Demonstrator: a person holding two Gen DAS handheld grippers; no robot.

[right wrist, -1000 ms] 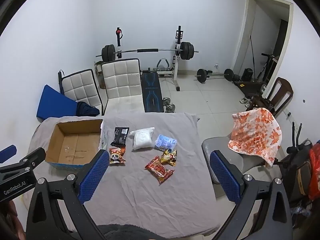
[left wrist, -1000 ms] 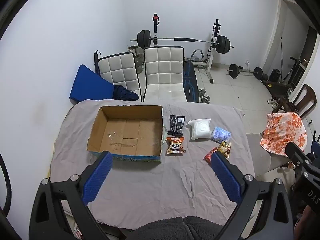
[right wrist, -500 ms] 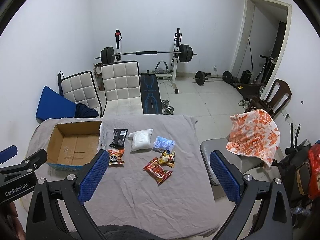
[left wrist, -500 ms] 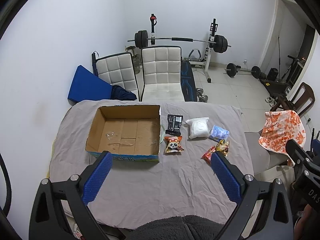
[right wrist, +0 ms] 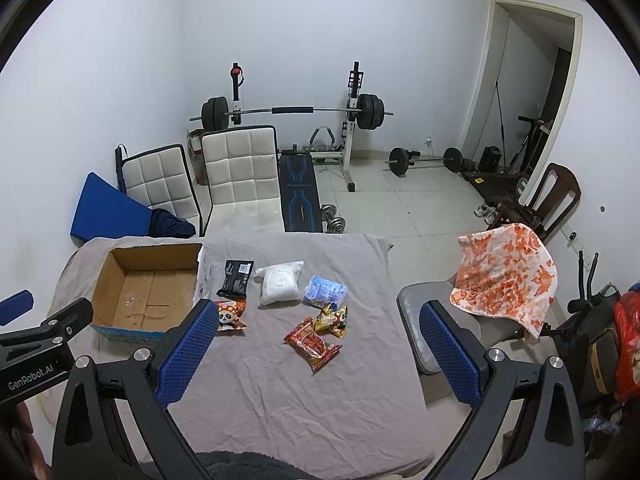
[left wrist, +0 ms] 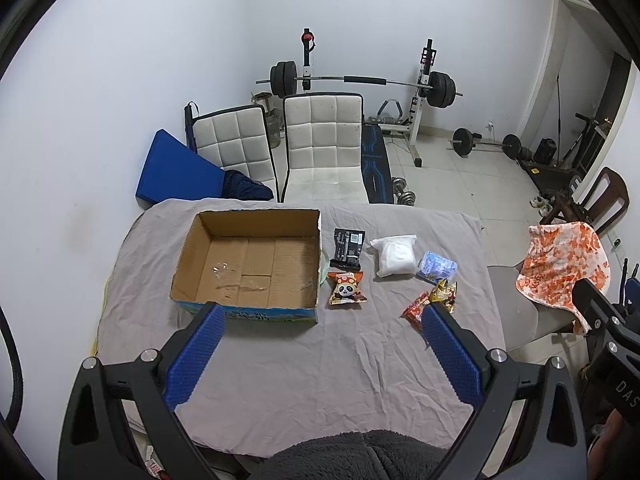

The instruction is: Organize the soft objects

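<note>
Both tongs, left tongs (left wrist: 320,322) and right tongs (right wrist: 316,322), hover spread and empty above the table's (left wrist: 304,368) near edge, while snack packets (right wrist: 314,338) await beside the open cardboard box (left wrist: 248,260) near its far-left corner.

black claw (left wrist: 320,354) frames with 2 blue dimpled pads (right wrist: 188,354), silver screws, white "genrobot.ai" lettering; dark fleecy garment.

Left wrist: high over the table's (left wrist: 320,380) near edge, facing the far wall, box (left wrist: 248,258) centre-left of frame.
Right wrist: same height, further right, box (right wrist: 146,290) at left edge.
Shared: table (right wrist: 304,400), packets, white chairs, barbell rack.
</note>
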